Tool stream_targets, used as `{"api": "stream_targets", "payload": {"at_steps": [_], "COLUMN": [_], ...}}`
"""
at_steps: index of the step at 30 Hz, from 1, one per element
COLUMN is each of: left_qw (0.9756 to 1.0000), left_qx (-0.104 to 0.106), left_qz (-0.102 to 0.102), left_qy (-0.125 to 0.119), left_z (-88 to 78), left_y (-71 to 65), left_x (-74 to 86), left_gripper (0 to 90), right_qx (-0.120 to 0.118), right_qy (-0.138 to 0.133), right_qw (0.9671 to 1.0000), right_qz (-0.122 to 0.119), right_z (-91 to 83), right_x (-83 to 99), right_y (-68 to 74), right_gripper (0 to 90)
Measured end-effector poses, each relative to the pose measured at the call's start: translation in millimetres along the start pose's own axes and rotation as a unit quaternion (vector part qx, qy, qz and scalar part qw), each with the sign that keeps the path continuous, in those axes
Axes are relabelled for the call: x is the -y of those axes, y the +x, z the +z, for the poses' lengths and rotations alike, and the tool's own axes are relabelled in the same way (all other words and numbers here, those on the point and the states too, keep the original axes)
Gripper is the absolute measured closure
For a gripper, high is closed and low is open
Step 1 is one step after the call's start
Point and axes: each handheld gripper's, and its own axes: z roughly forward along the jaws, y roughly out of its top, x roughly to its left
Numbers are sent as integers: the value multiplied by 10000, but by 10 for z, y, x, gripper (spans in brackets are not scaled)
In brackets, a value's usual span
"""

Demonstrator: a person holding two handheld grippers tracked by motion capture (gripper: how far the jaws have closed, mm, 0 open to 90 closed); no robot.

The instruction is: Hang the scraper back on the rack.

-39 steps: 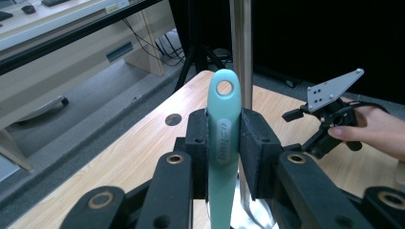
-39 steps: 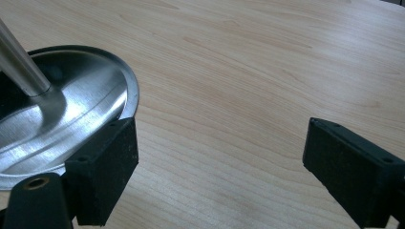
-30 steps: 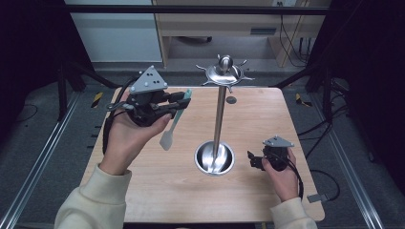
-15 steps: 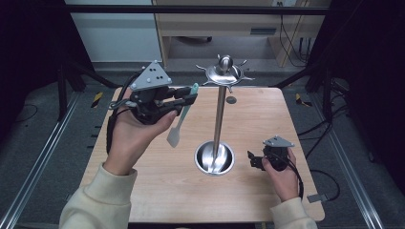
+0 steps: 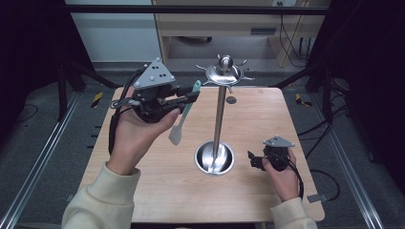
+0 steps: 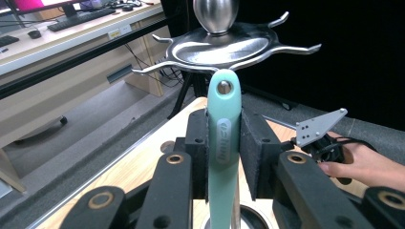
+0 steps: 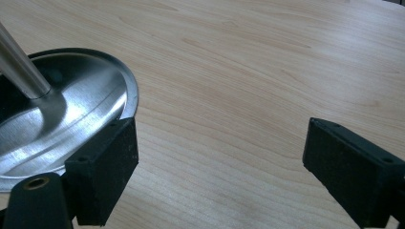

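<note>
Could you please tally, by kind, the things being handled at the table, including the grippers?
Grippers: 2 (left gripper, right gripper)
Mint-green spatulas: 1 (spatula)
Steel hanging stands: 1 (stand)
Total: 4

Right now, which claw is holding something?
The left claw, raised beside the hook stand, is shut on the mint-green spatula. The right claw sits open near the stand's base, holding nothing.

The pale green plastic spatula [image 6: 223,143] runs off the left gripper view's bottom edge, its blade cut off; black jaws cover its handle's sides.
</note>
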Motion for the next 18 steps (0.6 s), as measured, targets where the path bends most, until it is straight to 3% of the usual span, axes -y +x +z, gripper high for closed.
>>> {"api": "stream_targets", "payload": {"at_steps": [18], "left_qw": [10000], "left_qx": [38], "left_qz": [-15], "left_qy": [75], "left_z": [89], "left_y": [-10], "left_x": [3], "left_gripper": [742], "right_qx": [-2], "right_qy": [-4], "right_qw": [10000], "right_qz": [13], "right_z": [-7], "right_x": [-4], "right_y": [9], "right_gripper": [121]}}
